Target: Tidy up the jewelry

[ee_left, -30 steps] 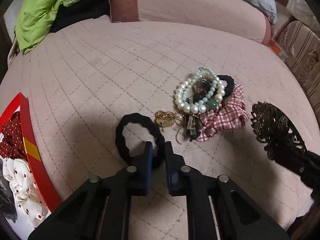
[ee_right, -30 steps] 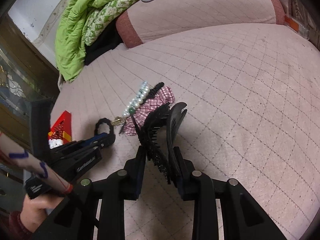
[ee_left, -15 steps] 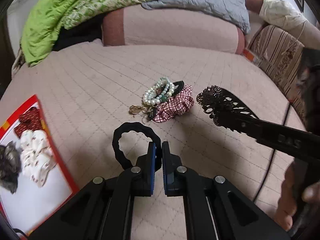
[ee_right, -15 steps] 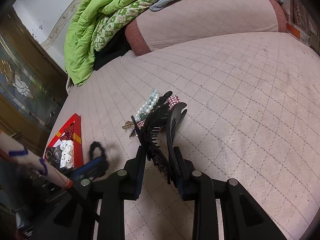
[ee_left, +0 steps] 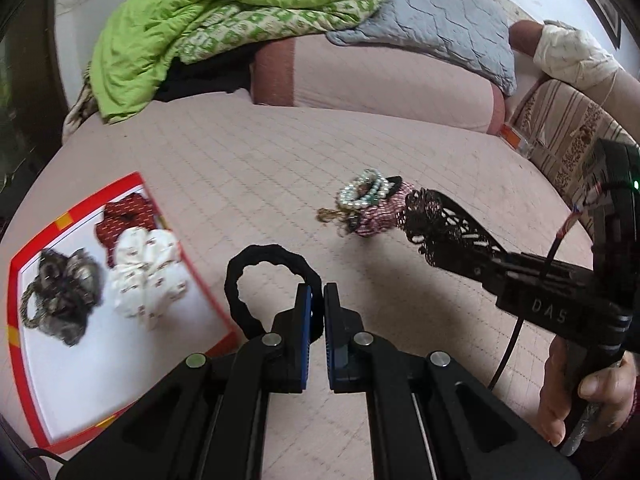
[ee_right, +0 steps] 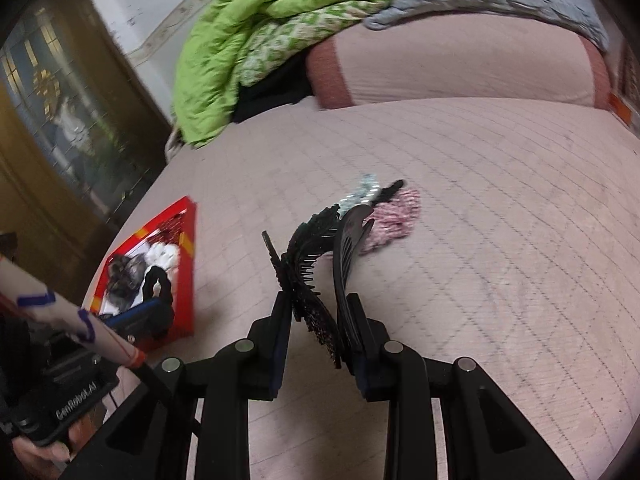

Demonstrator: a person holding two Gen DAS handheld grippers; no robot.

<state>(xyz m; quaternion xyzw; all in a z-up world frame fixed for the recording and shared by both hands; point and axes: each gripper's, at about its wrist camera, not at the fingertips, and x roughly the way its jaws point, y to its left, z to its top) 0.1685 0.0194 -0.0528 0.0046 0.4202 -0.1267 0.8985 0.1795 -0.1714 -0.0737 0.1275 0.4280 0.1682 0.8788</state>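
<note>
My left gripper [ee_left: 316, 300] is shut on a black hair tie [ee_left: 256, 256] and holds it in the air beside the red-rimmed tray [ee_left: 208, 292]. The tray holds a red dotted scrunchie [ee_left: 126, 216], a white scrunchie [ee_left: 146, 268] and a grey furry one [ee_left: 64, 284]. My right gripper [ee_right: 316, 308] is shut on a black claw hair clip [ee_right: 320, 248], also seen in the left wrist view [ee_left: 444, 228]. A pile with pearl bracelets [ee_left: 362, 192], a plaid scrunchie [ee_left: 380, 216] and a gold chain [ee_left: 330, 214] lies on the pink quilted bed [ee_left: 248, 168].
A green quilt [ee_left: 192, 20], a grey blanket [ee_left: 432, 28] and a pink bolster [ee_left: 384, 80] lie at the bed's far end. A striped chair [ee_left: 560, 128] stands at the right. A dark wooden cabinet [ee_right: 48, 152] stands left of the bed.
My left gripper has lifted the black hair tie and carried it left, next to the tray. My right gripper with the clip has risen and swung towards the left too.
</note>
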